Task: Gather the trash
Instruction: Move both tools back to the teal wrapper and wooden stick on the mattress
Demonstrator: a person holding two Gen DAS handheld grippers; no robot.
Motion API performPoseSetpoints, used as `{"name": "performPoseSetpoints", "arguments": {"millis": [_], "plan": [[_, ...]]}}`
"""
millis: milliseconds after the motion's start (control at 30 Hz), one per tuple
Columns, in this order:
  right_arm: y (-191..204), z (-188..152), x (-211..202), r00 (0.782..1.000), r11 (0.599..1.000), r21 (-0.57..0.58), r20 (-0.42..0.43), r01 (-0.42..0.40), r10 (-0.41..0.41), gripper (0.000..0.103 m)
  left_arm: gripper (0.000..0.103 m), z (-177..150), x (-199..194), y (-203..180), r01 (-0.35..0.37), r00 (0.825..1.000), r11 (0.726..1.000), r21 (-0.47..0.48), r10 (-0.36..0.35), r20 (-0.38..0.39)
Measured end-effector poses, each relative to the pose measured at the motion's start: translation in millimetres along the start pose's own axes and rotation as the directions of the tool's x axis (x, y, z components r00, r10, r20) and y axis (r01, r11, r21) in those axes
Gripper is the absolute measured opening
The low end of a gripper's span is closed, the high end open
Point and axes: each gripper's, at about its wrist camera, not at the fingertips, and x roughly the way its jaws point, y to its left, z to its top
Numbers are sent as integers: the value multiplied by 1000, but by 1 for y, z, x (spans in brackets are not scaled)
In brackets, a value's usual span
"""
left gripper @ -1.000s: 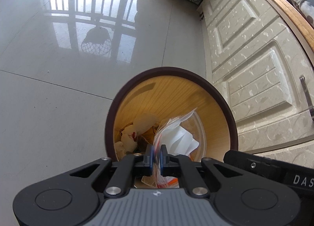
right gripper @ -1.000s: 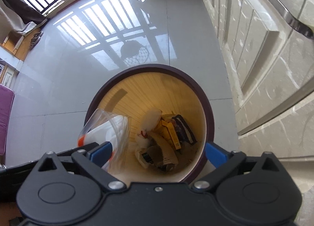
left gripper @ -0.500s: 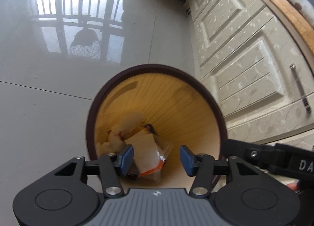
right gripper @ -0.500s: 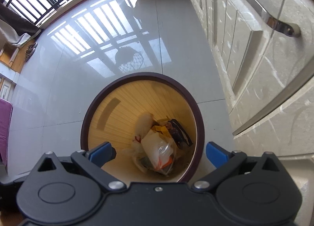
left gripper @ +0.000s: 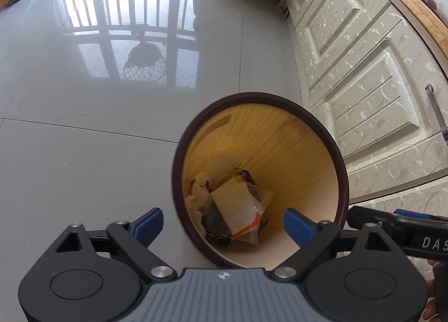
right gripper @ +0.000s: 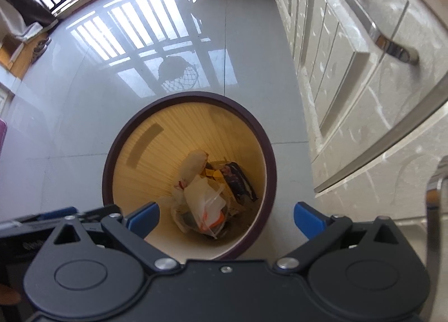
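Two hand-held grippers: above the bin [left gripper: 343, 179]
Left hand-held gripper [left gripper: 222, 222]: opening, nothing between its jaws
Right hand-held gripper [right gripper: 226, 217]: wide open, empty
Clear bag [left gripper: 242, 210]: lying on trash in bin

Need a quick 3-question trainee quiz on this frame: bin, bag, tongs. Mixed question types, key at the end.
1. True or false: the clear plastic bag lies inside the trash bin.
2. Which tongs grip something? A) left tongs B) right tongs C) neither
3. Fill in: right of the bin stands a white ____ with a metal handle.

Key: 1 true, on top of the other trash. 2 C: the left tongs are opening with nothing between them; the right tongs are open and empty. 3 cabinet.
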Motion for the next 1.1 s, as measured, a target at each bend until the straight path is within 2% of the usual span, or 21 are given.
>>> {"name": "performPoseSetpoints", "arguments": {"millis": [167, 467, 700, 1100], "plan": [[4, -3, -13, 999, 999, -37, 18, 34, -33, 103, 103, -1, -19, 2, -31, 999, 999, 23, 31, 14], [9, -11, -43, 998, 998, -45, 48, 36, -34, 103, 103, -9, -61, 7, -66, 996, 997, 45, 63, 66], [23, -20, -67, 996, 994, -93, 77, 55, -47, 103, 103, -15, -94, 11, -92, 990, 995, 46, 87, 114], [37, -38, -115, 986, 990, -113, 154, 89, -71, 103, 103, -33, -130, 14, -133, 981, 988, 78, 119, 155]]}}
